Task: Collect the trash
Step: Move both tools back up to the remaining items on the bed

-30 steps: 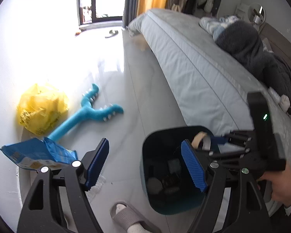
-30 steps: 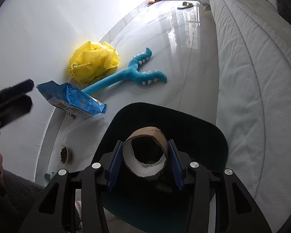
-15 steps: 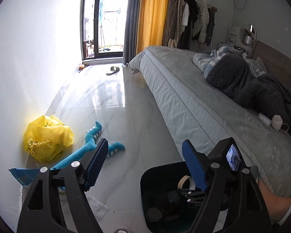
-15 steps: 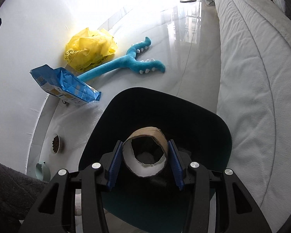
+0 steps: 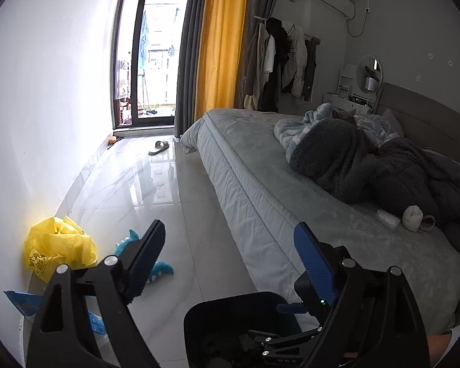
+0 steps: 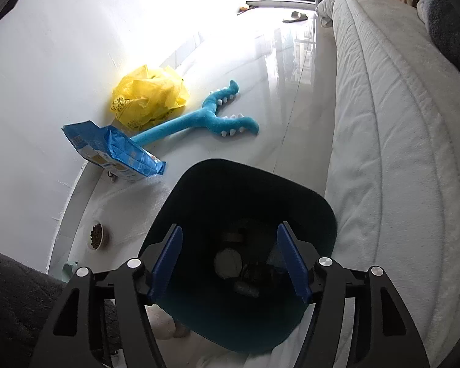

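My right gripper (image 6: 230, 230) hangs over the dark teal bin (image 6: 251, 171), pointing down into it. Its jaws are opening and nothing is between them. Trash lies at the bin's bottom, among it a pale round lump (image 6: 228, 263). My left gripper (image 5: 230, 227) is held higher, its jaws opening and empty, above the bin (image 5: 217, 312). On the floor by the wall lie a crumpled yellow bag (image 6: 150, 95) and a blue packet (image 6: 113, 153). On the bed I see a pale wad (image 5: 412, 217), a clear plastic piece (image 5: 388, 219) and a small cardboard roll (image 5: 427, 220).
A blue plush toy (image 6: 199, 122) lies on the glossy floor beside the yellow bag. A pet food bowl (image 6: 96, 234) stands near the wall. The bed (image 6: 383, 122) runs along the right with dark blankets (image 5: 368, 165) piled on it. A slipper (image 5: 159, 145) lies near the balcony door.
The cardboard roll that the right gripper held is gone from its jaws, which have spread. The left gripper has risen and tilted up, so the bed and far wall fill its view.
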